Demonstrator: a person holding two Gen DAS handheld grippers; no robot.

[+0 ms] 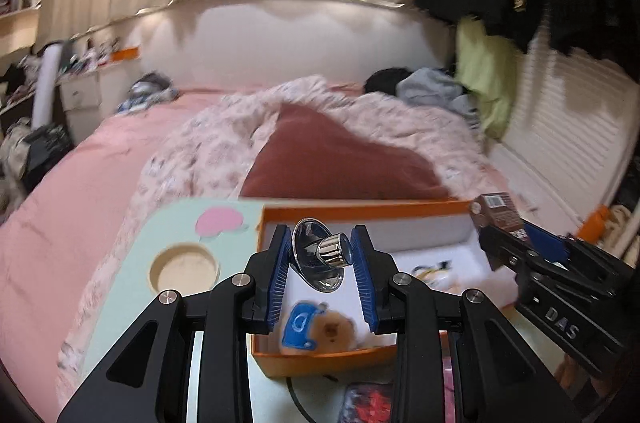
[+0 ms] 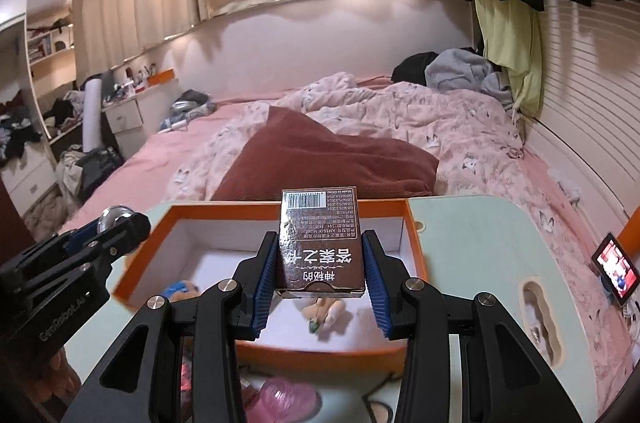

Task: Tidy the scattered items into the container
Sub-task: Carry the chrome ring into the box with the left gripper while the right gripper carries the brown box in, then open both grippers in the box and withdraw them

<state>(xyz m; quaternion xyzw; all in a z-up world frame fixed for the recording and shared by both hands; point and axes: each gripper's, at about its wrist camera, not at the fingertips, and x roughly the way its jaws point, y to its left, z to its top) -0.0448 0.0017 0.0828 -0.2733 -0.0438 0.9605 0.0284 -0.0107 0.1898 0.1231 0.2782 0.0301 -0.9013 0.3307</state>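
- Being recorded, left to right, over a pale green lap table set on a bed with pink bedding.
- At far left of the table, a round cup recess is being left unused.
- The left gripper is being held clenched on a shiny metal funnel-shaped piece; the blue pads are pressing on its sides, the knob end pointing toward the camera.
- This piece is being carried above the near-left part of the orange box, the container for the task.
- Inside the box, a blue-and-brown plush toy is already lying near the front wall; a second small figure is lying on the white floor further right. These are being counted as done.
- The right gripper is being held clamped on a brown carton with barcode and printed text, upright between the pads, above the box interior.
- Neither held item is resting in the box yet; both releases are judged to be outstanding.
- In front of the box, a pink item and a red patterned item are lying on the table, apparently left to collect; their identity cannot be told.
- At far right, a small lit screen is standing on the bedding.
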